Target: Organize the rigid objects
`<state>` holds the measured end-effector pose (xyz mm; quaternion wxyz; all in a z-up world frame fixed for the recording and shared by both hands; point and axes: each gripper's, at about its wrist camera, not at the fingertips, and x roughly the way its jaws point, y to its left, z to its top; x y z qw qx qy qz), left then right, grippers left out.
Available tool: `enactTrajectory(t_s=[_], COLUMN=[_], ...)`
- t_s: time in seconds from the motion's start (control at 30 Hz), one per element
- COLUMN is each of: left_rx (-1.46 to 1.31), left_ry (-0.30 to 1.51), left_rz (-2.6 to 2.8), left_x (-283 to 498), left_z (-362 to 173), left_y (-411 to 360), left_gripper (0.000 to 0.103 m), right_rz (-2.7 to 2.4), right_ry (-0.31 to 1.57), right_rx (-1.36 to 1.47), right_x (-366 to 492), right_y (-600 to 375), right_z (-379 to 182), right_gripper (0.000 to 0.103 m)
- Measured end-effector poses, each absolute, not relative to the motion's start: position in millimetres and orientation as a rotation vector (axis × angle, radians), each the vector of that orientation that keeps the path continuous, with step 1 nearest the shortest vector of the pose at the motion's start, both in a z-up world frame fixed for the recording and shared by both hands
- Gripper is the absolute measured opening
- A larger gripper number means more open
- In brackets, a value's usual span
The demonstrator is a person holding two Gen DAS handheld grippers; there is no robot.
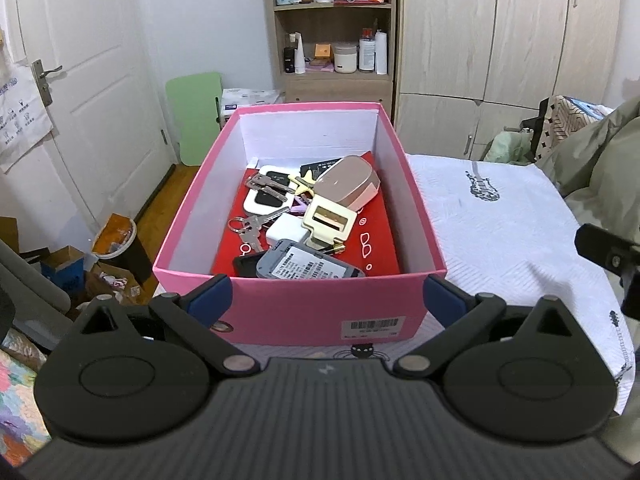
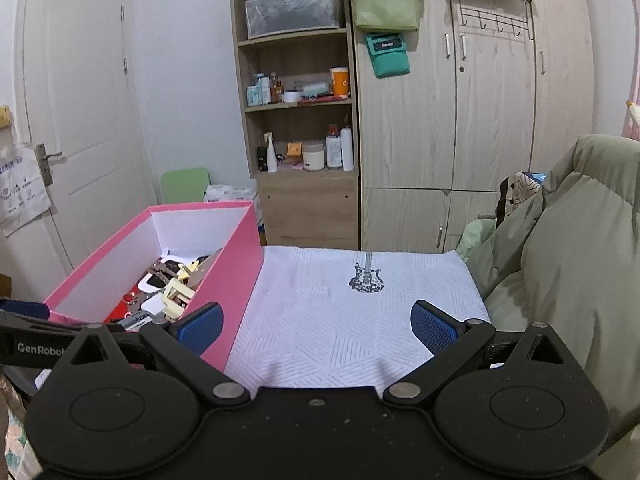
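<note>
Inside, the pink box holds keys, a charger and a mouse; both claws spread, empty.

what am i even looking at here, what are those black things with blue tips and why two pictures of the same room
These are two hand-held grippers, one in each of a person's hands, and each carries a wide-angle camera looking forward along its two fingers. That is why there are two pictures of one room.

The left gripper faces a pink box standing on a white cloth printed with small guitars. Its blue-padded fingers are spread wide and hold nothing.

The right gripper looks over the bare cloth, with the same box off to its left. It is open and empty too.

Inside the box lie small hard things on a red card: keys, a white charger, a cream buckle-like piece, a pinkish computer mouse and a grey labelled device.

Behind stand a shelf of bottles and a wardrobe.
</note>
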<state>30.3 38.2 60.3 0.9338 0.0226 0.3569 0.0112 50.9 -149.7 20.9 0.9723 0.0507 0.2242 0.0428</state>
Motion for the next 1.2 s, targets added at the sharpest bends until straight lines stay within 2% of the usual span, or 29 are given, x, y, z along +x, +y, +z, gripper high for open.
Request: enactTrajectory(t_s=[1.2], left_rx=[0.076], left_ry=[0.714], left_rz=[0.063], left_x=[28.1], left_z=[60.2], left_y=[38.3], left_gripper=[0.103], right_rz=[0.030], right_ry=[0.494], right_rx=[0.079], right_x=[54.4], right_y=[-152.9], right_z=[14.3], right_gripper=[0.102])
